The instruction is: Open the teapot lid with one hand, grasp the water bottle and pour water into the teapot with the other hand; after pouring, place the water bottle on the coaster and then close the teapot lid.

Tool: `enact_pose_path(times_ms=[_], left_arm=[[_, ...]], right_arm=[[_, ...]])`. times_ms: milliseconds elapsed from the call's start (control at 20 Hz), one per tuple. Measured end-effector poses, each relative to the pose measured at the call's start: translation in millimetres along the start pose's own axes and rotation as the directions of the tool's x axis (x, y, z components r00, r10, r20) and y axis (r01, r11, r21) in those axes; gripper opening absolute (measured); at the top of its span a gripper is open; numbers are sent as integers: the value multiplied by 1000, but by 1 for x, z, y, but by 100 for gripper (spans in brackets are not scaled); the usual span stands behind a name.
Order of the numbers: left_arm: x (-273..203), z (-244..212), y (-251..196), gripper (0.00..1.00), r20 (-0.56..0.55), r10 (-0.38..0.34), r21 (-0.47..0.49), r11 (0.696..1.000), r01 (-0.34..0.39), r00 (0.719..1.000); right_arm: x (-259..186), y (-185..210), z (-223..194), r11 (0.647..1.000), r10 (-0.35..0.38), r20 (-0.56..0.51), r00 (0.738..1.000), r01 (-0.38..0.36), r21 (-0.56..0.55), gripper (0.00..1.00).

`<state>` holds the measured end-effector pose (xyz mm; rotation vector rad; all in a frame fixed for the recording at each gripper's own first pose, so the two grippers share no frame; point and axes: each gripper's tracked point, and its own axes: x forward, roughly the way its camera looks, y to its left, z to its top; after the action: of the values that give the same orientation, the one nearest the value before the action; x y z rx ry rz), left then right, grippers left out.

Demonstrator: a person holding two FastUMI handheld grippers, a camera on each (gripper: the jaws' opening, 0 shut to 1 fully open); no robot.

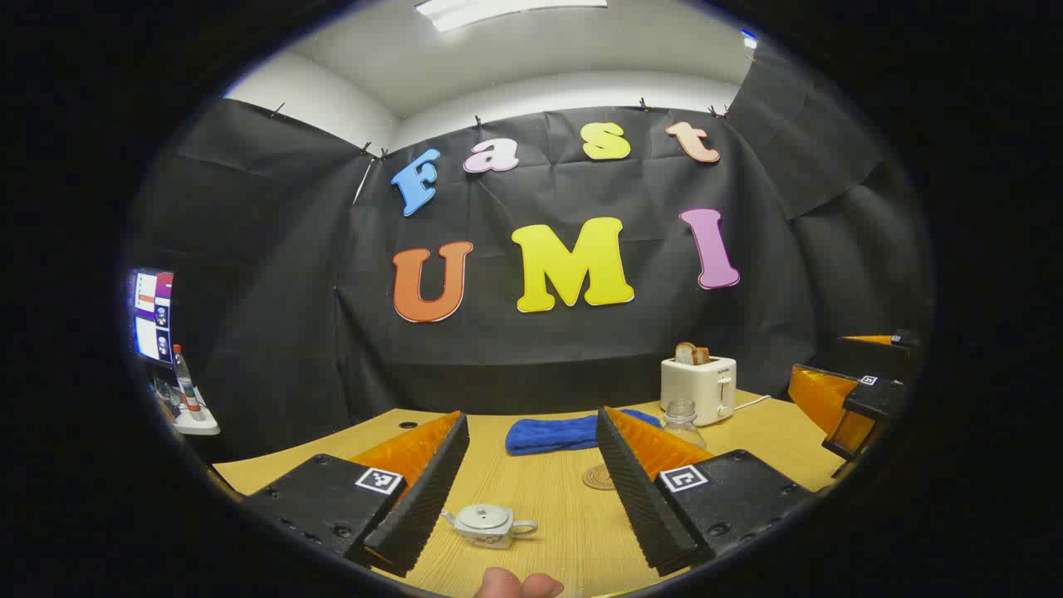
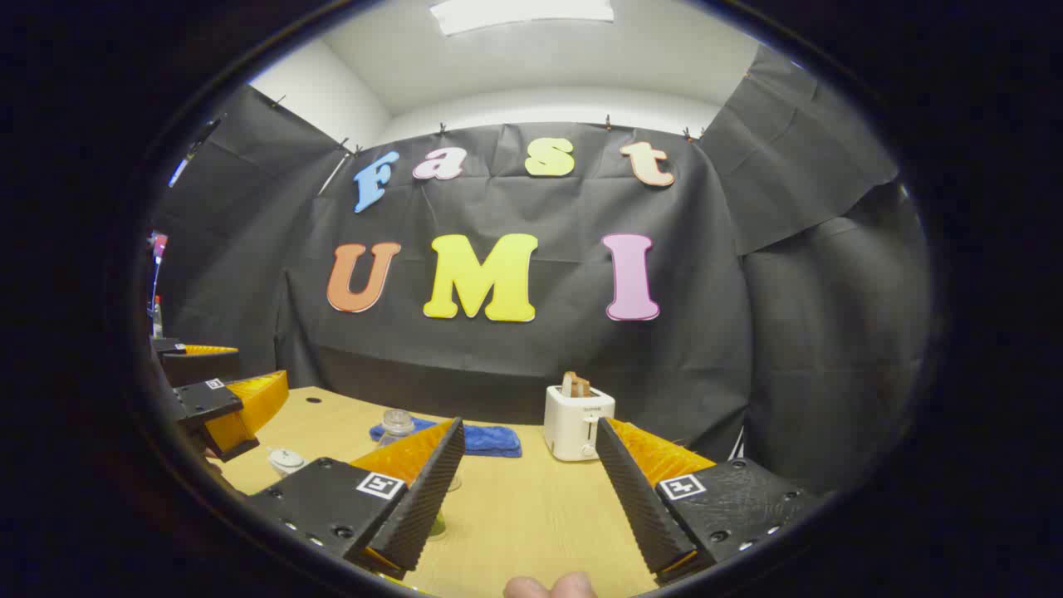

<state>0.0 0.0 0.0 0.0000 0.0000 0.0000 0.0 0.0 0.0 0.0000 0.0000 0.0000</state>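
Note:
A small white teapot (image 1: 490,525) with its lid on stands on the wooden table (image 1: 548,498), low between the fingers of my left gripper (image 1: 531,418), which is open and holds nothing. A round coaster (image 1: 598,477) lies farther back, half hidden by one finger. Behind that finger rises the neck of a clear, uncapped water bottle (image 1: 682,418). In the right gripper view the bottle (image 2: 397,423) stands just left of my open, empty right gripper (image 2: 529,423), its body hidden by a finger. The teapot (image 2: 286,459) sits farther left, near the left gripper (image 2: 220,399).
A folded blue towel (image 1: 560,433) lies at the back of the table. A white toaster (image 1: 699,386) with toast stands at the back right, its cord trailing right. A monitor (image 1: 154,314) and another bottle (image 1: 184,384) stand off the table at the left. The right gripper (image 1: 855,399) hovers at the right edge.

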Motion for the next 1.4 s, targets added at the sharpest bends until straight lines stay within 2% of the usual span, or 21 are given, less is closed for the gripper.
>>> enact_pose_path(times_ms=[550,950,1400], left_arm=[[1,-4,6,96,-7,29,-8,1000,-29,1000],[-7,2,14,96,-1,49,-23,999,-49,999],[-15,-22,15,96,-47,16,-19,1000,-17,999]], right_arm=[[6,10,0,999,39,6,999,-39,8,96],[9,8,-8,996,62,-13,998,-62,59,96],[11,12,-28,995,97,-46,994,-95,44,96]])
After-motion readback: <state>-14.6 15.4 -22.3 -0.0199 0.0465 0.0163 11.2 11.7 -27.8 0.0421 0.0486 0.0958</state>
